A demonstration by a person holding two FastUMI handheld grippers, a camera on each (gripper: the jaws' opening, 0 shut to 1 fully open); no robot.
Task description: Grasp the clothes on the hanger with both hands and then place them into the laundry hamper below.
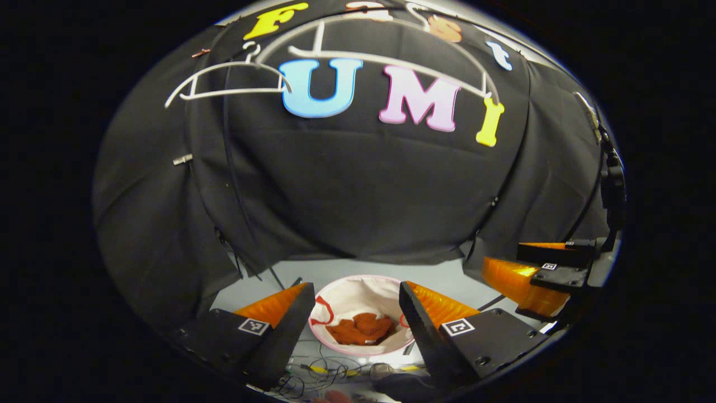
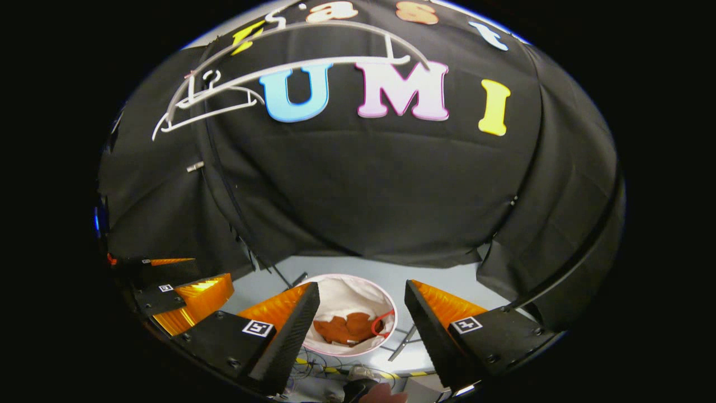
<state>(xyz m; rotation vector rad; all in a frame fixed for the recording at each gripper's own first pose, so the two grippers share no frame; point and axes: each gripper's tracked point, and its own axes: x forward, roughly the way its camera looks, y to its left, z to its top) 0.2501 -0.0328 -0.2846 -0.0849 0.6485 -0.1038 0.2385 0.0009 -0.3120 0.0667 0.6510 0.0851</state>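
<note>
Dim booth under overhead light, recorded through strong fisheye optics.

In both the left gripper view and the right gripper view the black cloth absorbs most light, so the upper field reads dark and shows only soft folds. The pale floor (image 1: 358, 267) is the brightest zone, and the white hamper (image 1: 358, 291) lining nears overexposure. The orange fingers (image 1: 279, 305) glow translucent, with a hot glare patch on the other gripper's finger (image 2: 202, 286) at the left of the right gripper view. Straight hanger bars (image 1: 386, 61) bow into arcs near the top. Focus is sharp centrally; detail smears and darkens toward the rim, where the cables (image 1: 321, 372) at the bottom blur.
</note>
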